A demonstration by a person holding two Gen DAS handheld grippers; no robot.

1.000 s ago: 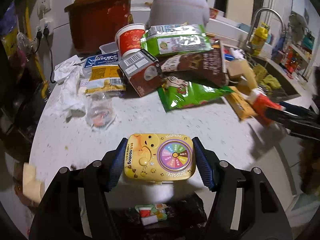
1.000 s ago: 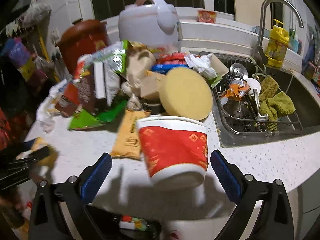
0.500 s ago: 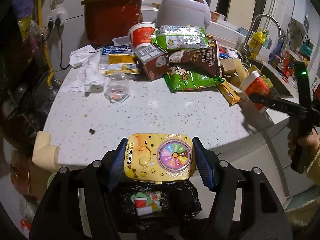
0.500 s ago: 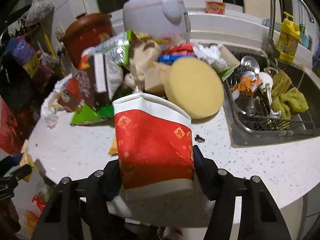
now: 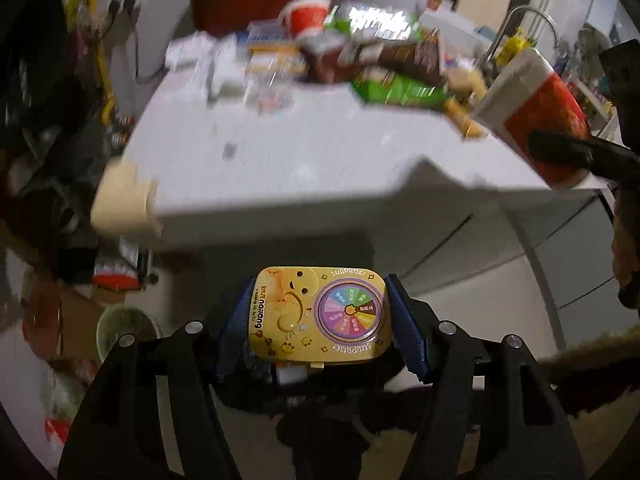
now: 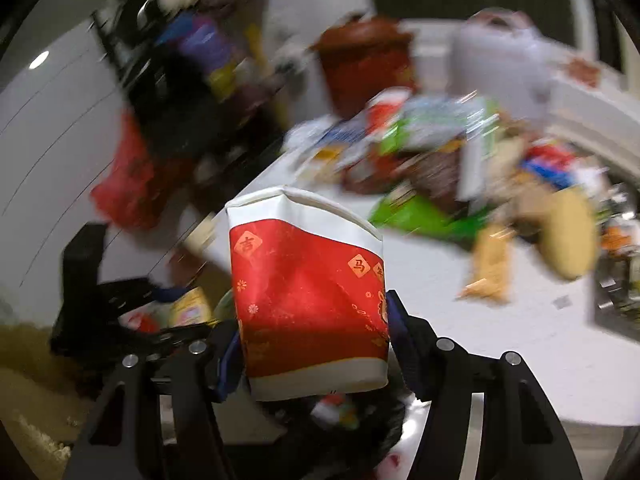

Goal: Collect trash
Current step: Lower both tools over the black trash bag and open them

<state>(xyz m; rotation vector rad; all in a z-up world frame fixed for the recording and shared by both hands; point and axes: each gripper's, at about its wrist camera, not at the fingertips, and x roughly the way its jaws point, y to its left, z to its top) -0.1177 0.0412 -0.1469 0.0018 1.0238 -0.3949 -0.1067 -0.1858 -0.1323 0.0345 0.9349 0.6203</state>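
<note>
My left gripper (image 5: 320, 320) is shut on a yellow tin (image 5: 320, 314) with a coloured spinner wheel, held off the counter above a black trash bag (image 5: 324, 428). My right gripper (image 6: 314, 340) is shut on a squashed red-and-white paper cup (image 6: 308, 292), held above the same black bag (image 6: 340, 420). The cup also shows at the right of the left wrist view (image 5: 532, 116). The left gripper with the tin shows at the lower left of the right wrist view (image 6: 188, 304).
The white counter (image 5: 280, 152) carries a blurred pile of wrappers, a green snack bag (image 5: 400, 90) and a brown carton. A brown pot (image 6: 364, 64) and a white rice cooker (image 6: 500, 60) stand at the back. Floor clutter lies to the left.
Both grippers have drawn back from the counter and dropped below its edge, over the black bag, each holding its item. The views are blurred from the motion.
</note>
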